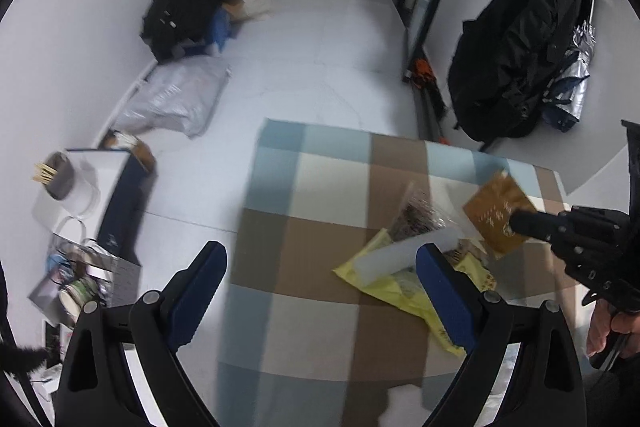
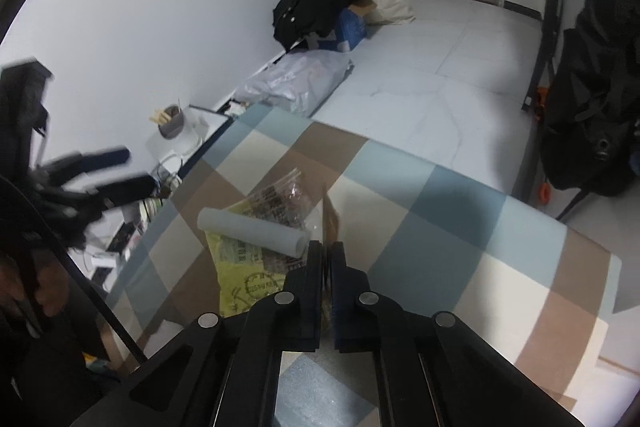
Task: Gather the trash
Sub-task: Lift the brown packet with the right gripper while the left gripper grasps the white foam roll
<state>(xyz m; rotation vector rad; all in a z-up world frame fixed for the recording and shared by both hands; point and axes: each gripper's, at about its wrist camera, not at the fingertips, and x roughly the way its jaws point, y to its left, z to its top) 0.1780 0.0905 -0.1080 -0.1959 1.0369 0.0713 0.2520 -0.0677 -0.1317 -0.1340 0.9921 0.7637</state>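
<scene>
The brown wrapper [image 1: 498, 213] hangs in the shut right tongs [image 2: 326, 251]. It could slip out. Left tongs [image 1: 320, 267], wide apart, wait at nine o'clock.

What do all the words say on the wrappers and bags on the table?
None of the writing is sharp enough to read.
yellow bag: dark printed characters and a round stamp, too blurred.
brown packet: pale lettering, blurred; held in the right gripper.
clear wrapper: dark print, too small.
white roll: no writing visible.
dark blue box on the floor: a small pale mark, unreadable.
</scene>
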